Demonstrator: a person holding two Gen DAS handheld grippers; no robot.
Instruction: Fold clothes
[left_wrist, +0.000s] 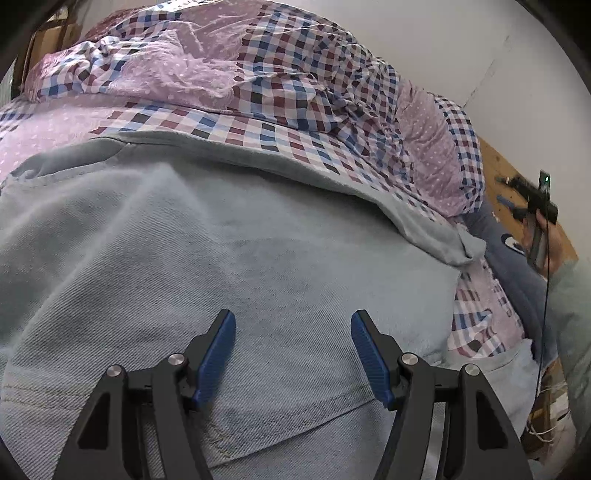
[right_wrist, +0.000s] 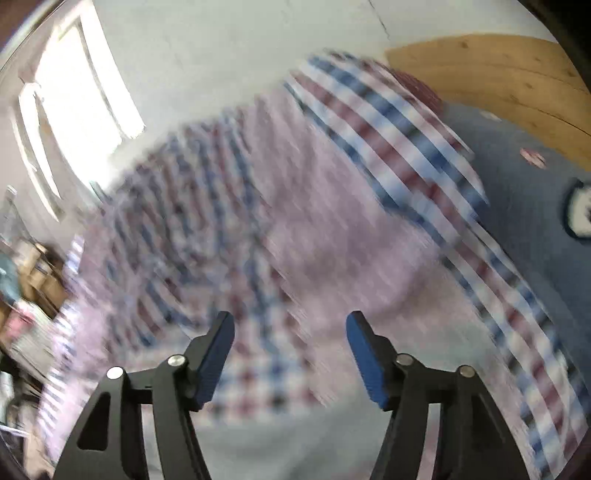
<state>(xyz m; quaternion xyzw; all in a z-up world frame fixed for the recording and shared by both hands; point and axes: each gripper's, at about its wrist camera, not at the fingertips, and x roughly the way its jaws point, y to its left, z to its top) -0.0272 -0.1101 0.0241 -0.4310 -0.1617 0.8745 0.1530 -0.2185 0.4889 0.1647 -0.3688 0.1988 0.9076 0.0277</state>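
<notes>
Left hand-held gripper (left_wrist: 293, 334) gapes empty over pale denim jeans (left_wrist: 221, 258).
Right hand-held gripper (right_wrist: 290, 334) also parted, above a checked quilt (right_wrist: 295, 221), seemingly; the view is blurred.

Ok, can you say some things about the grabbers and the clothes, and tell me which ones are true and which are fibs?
1. The left gripper has its jaws apart over pale blue denim clothing. True.
2. The right gripper is squeezing a sock. False: its jaws are apart with nothing between them.
3. The bedding is checked in blue, dark red and white. True.
4. The denim is bright yellow. False: it is pale blue.
</notes>
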